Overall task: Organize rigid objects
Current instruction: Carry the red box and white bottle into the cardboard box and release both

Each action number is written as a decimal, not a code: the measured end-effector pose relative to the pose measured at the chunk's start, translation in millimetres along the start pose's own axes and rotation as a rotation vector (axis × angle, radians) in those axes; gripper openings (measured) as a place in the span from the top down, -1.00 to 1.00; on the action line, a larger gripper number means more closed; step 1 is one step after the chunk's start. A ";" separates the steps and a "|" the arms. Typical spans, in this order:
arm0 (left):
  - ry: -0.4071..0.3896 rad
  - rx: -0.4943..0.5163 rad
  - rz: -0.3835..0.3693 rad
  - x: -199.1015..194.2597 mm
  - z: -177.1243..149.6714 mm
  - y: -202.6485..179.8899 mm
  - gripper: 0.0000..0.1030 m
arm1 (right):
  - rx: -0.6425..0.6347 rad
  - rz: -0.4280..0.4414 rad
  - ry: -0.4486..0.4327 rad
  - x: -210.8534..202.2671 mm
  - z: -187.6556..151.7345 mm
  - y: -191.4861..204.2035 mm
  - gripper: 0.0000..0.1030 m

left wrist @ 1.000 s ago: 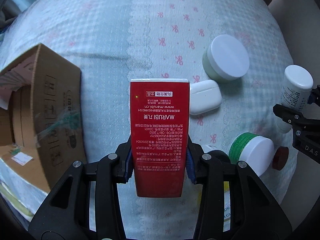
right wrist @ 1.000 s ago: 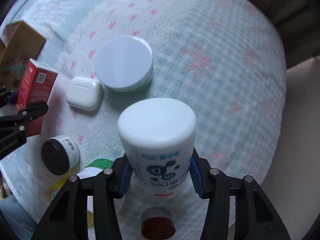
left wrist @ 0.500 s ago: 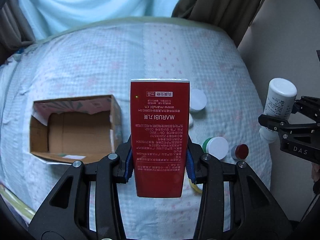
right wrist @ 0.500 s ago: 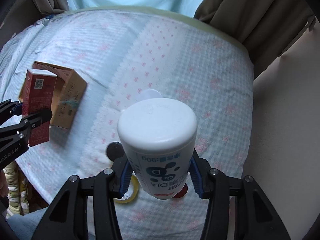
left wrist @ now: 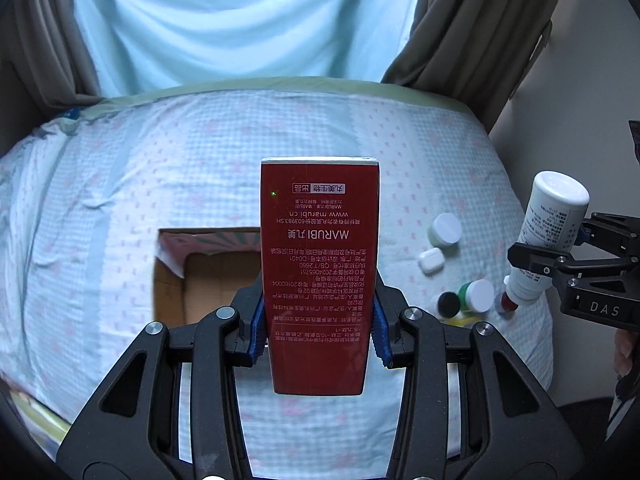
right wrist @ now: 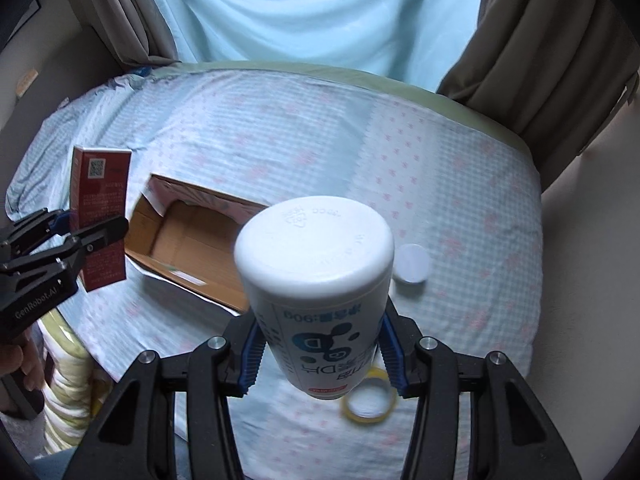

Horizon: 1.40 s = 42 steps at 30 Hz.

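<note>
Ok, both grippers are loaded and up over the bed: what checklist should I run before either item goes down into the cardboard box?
1. Left gripper grip on the red carton: ok, blue pads press both sides.
2. Right gripper grip on the white bottle: ok, clamped on both sides.
3. Cardboard box open at the top: ok, flaps open, floor visible.
4. Room inside the box: ok in the visible part; the part behind the carton and bottle cannot be judged.
5. Grippers apart from each other: ok, clear gap in both views.
6. Items left on the bed: not ok, jars, earbud case and tape roll still outside the box.
</note>
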State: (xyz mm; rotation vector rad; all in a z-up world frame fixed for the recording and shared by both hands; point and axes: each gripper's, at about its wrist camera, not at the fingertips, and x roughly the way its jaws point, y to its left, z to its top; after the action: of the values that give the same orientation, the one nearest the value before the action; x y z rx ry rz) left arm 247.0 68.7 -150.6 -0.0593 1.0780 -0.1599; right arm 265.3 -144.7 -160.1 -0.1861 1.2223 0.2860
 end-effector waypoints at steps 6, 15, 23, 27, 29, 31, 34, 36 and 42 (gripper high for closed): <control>0.050 0.044 -0.012 18.0 0.3 78.8 0.27 | 0.080 0.043 0.008 31.3 23.8 74.5 0.10; 0.164 0.051 0.006 79.1 -1.1 151.8 0.27 | 0.204 0.132 0.109 108.3 48.8 151.2 0.10; 0.272 0.059 0.004 151.9 -4.0 169.0 0.27 | 0.304 0.183 0.224 187.1 57.7 162.5 0.09; 0.336 0.077 0.002 189.1 -10.8 168.4 0.27 | 0.391 0.201 0.295 227.5 52.1 153.3 0.09; 0.373 0.084 -0.001 207.8 -16.7 165.6 0.27 | 0.431 0.217 0.313 245.2 48.8 149.0 0.10; 0.406 0.094 0.000 225.6 -21.0 164.4 0.27 | 0.453 0.210 0.342 260.8 45.9 145.5 0.10; 0.442 0.125 0.006 250.7 -27.8 159.0 0.27 | 0.484 0.208 0.383 284.2 41.2 140.3 0.09; 0.468 0.157 0.011 265.2 -31.8 154.5 0.27 | 0.509 0.213 0.410 299.2 39.5 136.7 0.09; 0.497 0.217 0.018 283.2 -35.7 143.8 0.27 | 0.554 0.210 0.493 333.0 37.4 128.2 0.10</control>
State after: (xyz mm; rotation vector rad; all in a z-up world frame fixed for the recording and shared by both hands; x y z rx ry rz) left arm 361.1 166.8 -432.6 0.1949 1.5492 -0.2834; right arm 362.5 26.5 -460.0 0.3755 1.7662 0.0719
